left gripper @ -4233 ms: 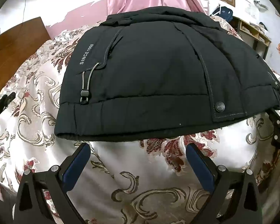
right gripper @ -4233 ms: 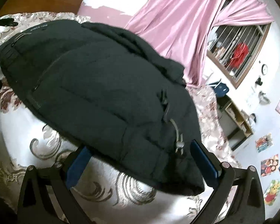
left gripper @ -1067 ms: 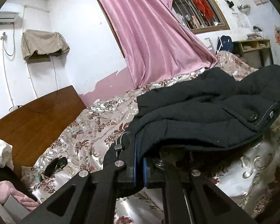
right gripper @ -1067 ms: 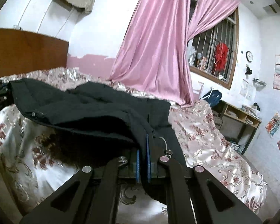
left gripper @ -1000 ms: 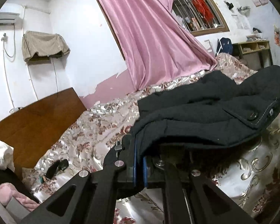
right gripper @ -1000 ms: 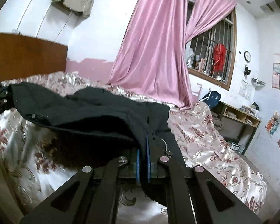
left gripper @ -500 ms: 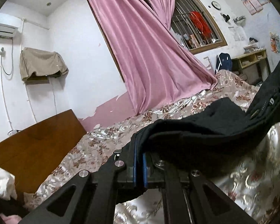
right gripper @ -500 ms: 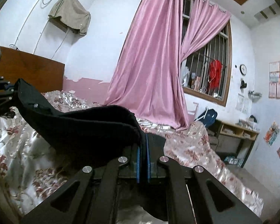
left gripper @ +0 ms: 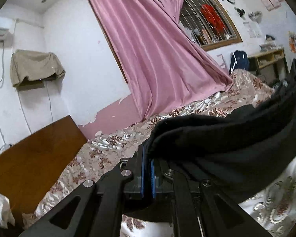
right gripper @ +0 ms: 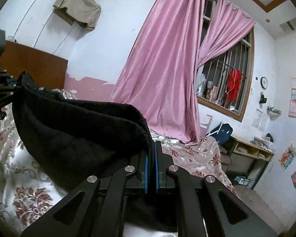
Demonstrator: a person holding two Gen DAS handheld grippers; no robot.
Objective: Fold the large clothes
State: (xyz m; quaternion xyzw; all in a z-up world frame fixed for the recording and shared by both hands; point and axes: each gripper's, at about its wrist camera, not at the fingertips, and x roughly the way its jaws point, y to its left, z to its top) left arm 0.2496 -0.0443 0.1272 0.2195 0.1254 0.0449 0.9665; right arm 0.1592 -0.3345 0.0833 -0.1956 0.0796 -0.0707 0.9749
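From your left wrist view, your left gripper point(left gripper: 147, 164) is clamped tight on the hem of the black jacket point(left gripper: 227, 144), blue pads pinching the cloth. The jacket sags to the right, lifted above the floral bedspread point(left gripper: 108, 148).

From your right wrist view, your right gripper point(right gripper: 151, 158) is likewise closed hard on the jacket's point(right gripper: 79, 130) other corner. The fabric hangs leftward over the bedspread point(right gripper: 197, 154), toward the left gripper point(right gripper: 2, 86).
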